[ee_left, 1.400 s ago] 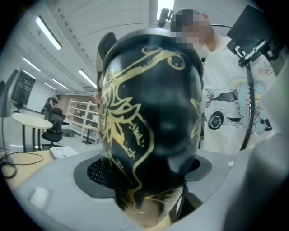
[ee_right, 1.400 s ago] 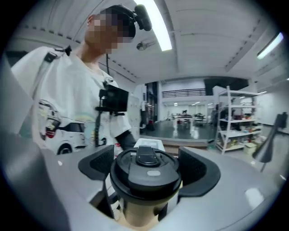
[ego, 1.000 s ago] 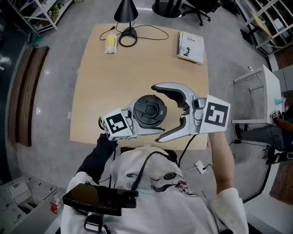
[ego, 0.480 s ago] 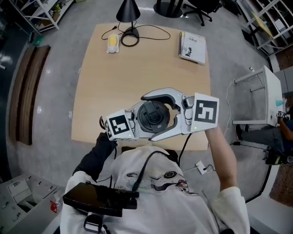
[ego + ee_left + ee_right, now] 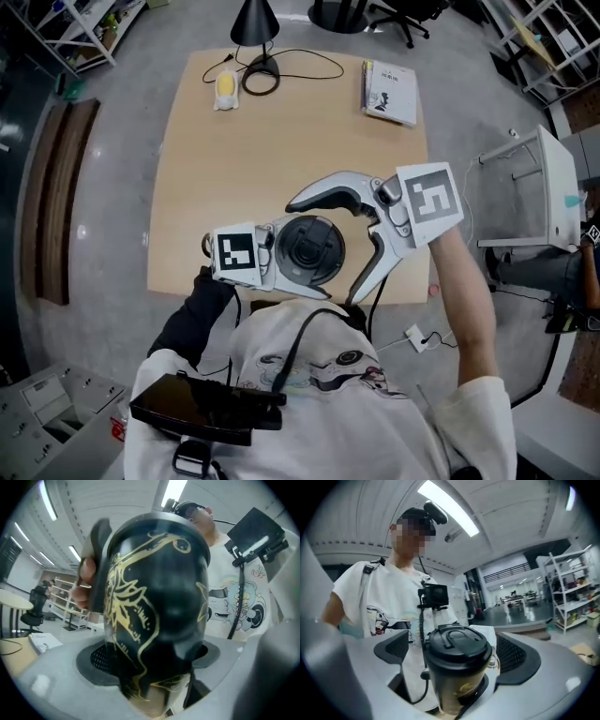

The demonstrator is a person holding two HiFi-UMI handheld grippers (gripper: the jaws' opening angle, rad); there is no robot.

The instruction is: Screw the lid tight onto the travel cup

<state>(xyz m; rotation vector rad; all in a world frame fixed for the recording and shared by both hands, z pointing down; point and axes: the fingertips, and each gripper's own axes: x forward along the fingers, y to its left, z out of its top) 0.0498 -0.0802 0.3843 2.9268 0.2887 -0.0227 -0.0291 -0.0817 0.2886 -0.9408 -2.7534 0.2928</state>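
Clamping the black gold-patterned travel cup (image 5: 154,583), left gripper (image 5: 152,660) jaws are holding it while right gripper (image 5: 454,652) jaws are just opening wide around its black plastic lid (image 5: 458,645), untouching.

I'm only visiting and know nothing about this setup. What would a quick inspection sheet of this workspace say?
Surface: light wooden table.
Job's things: travel cup, black lid sitting on it.
Clutter: lamp, book and small yellow item at the far edge.
Grippers: left gripper clamps the cup; right gripper has just been opening, jaws apart either side of the lid, not touching.
Cables: lamp cord looped on the table; wire running to a plug on the floor.
Surroundings: office chair, white stand, shelving.
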